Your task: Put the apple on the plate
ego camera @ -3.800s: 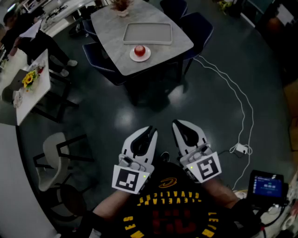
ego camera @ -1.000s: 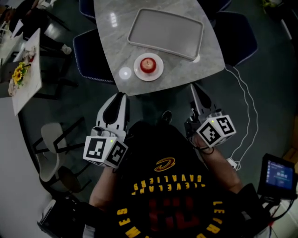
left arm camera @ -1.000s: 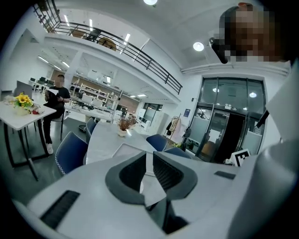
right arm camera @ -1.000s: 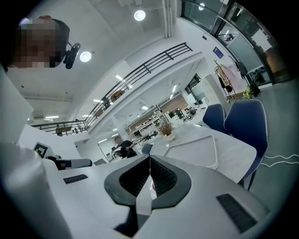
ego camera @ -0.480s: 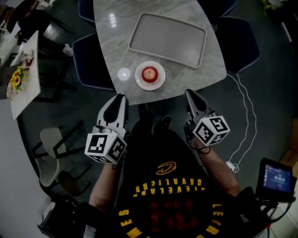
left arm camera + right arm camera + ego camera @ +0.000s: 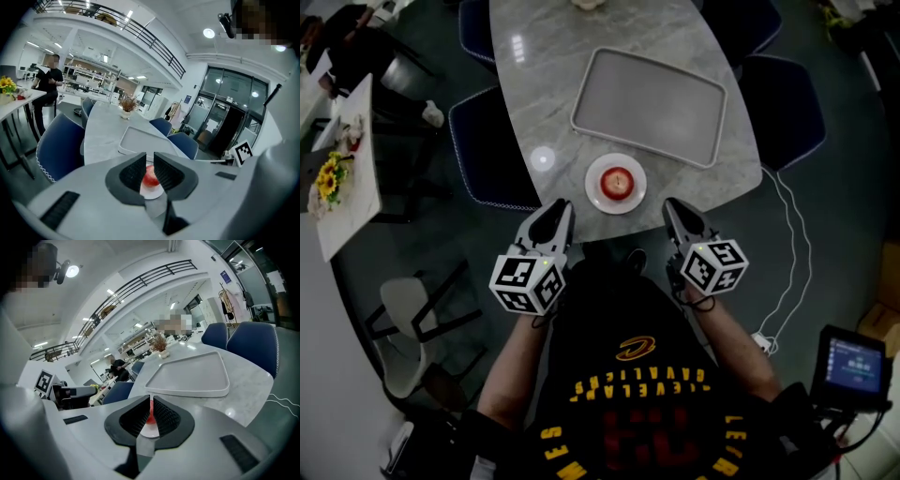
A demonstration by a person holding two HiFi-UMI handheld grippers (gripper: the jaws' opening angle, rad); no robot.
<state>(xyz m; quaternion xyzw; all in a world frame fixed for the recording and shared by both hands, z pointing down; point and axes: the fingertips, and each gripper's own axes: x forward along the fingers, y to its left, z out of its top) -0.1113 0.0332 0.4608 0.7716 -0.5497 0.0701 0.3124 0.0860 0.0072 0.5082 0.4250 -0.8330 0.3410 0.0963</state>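
A red apple (image 6: 618,181) sits on a small white plate (image 6: 593,190) near the front edge of the grey marble table (image 6: 534,84). My left gripper (image 6: 562,205) hovers at that edge, left of the plate, jaws a little apart with nothing between them. My right gripper (image 6: 670,203) is level with it, right of the plate, jaws parted by only a thin slit. In the left gripper view the apple (image 6: 151,177) and plate (image 6: 153,192) show well beyond the gripper (image 6: 150,157). The right gripper view shows a sliver of apple (image 6: 150,415) past its gripper (image 6: 151,401).
A large grey tray (image 6: 649,108) lies behind the plate. Dark blue chairs (image 6: 483,150) stand at both sides of the table (image 6: 787,98). A white cable (image 6: 792,244) trails on the floor at right, near a small screen (image 6: 851,361). A side table with flowers (image 6: 333,178) stands at left.
Both grippers have come forward and down to the table's front edge, either side of the plate. The table, plate and apple now lie closer below me.
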